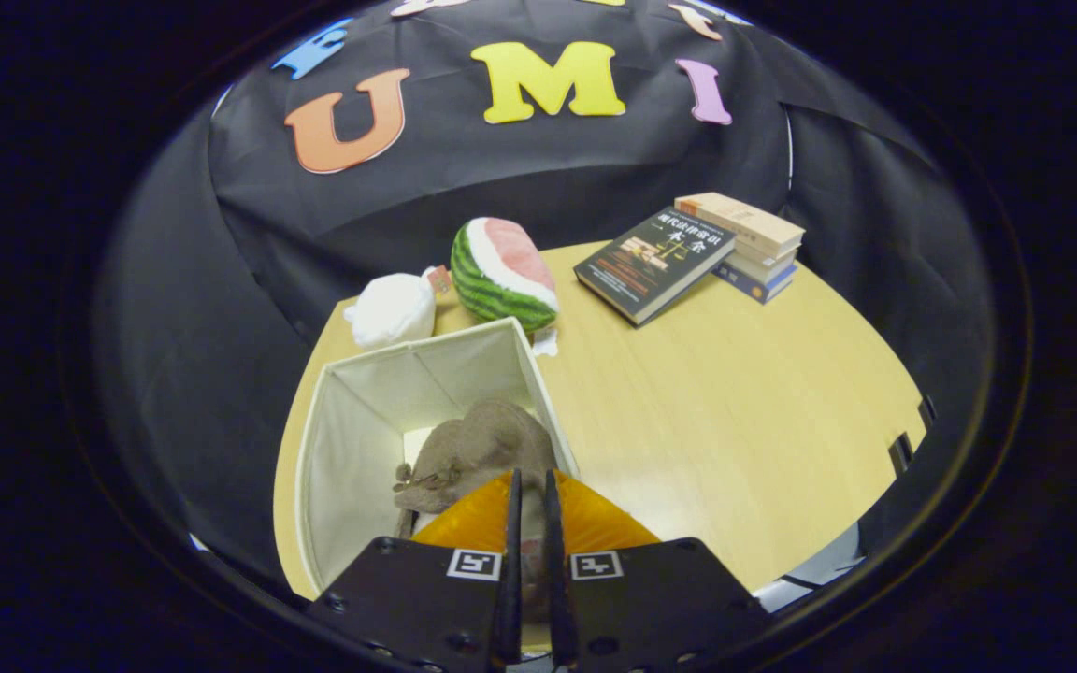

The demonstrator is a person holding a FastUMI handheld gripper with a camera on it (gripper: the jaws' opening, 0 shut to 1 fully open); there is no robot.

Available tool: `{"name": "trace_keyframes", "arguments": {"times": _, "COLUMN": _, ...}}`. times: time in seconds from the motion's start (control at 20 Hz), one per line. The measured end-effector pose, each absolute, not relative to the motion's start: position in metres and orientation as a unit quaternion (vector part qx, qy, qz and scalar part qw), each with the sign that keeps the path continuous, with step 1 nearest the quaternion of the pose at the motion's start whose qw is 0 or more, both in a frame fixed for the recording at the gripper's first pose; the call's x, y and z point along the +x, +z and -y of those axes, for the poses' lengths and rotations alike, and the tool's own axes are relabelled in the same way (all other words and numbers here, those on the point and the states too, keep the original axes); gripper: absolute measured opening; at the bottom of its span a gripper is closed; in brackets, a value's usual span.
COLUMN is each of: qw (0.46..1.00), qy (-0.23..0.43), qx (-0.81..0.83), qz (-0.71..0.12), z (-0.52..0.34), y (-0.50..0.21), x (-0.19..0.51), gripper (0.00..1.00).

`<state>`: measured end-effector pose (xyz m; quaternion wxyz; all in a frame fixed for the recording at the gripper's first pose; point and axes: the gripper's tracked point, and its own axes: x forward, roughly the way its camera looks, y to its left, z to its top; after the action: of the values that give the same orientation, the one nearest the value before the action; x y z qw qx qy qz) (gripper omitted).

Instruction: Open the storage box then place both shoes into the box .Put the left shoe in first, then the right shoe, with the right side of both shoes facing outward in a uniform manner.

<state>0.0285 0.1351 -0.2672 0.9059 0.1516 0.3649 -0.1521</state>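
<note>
A white fabric storage box point(351, 449) stands open on the wooden table. Inside it, against its right wall, lies a grey-brown shoe point(478, 447) with its laces toward the box's middle. My gripper point(531, 481) hangs over the box's near right corner. Its two fingers stand close together and pinch the shoe's near end, with shoe material showing in the narrow gap between them. An orange panel point(595, 523) spreads under the fingers at the box's near edge; I cannot tell whether it belongs to the box. The shoe's near part is hidden by the fingers and the panel.
Just beyond the box sit a plush watermelon slice point(501, 273) and a white pouch point(394, 308). A dark book point(655, 262) leans on a stack of books point(749, 243) at the table's far right. Bare tabletop point(735, 421) stretches right of the box.
</note>
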Motion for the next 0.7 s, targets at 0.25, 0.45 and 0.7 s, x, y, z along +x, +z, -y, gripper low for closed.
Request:
{"name": "trace_keyframes", "arguments": {"times": 0.25, "qw": 0.925, "qy": -0.131, "qx": 0.138, "qz": -0.33, "z": -0.128, "y": -0.242, "x": 0.034, "gripper": 0.3}}
{"name": "trace_keyframes", "arguments": {"times": 0.45, "qw": 0.943, "qy": -0.094, "qx": 0.115, "qz": -0.298, "z": -0.126, "y": -0.214, "x": 0.032, "gripper": 0.64}}
{"name": "trace_keyframes", "arguments": {"times": 0.7, "qw": 0.967, "qy": -0.076, "qx": 0.077, "qz": -0.232, "z": -0.097, "y": -0.163, "x": 0.018, "gripper": 0.87}}
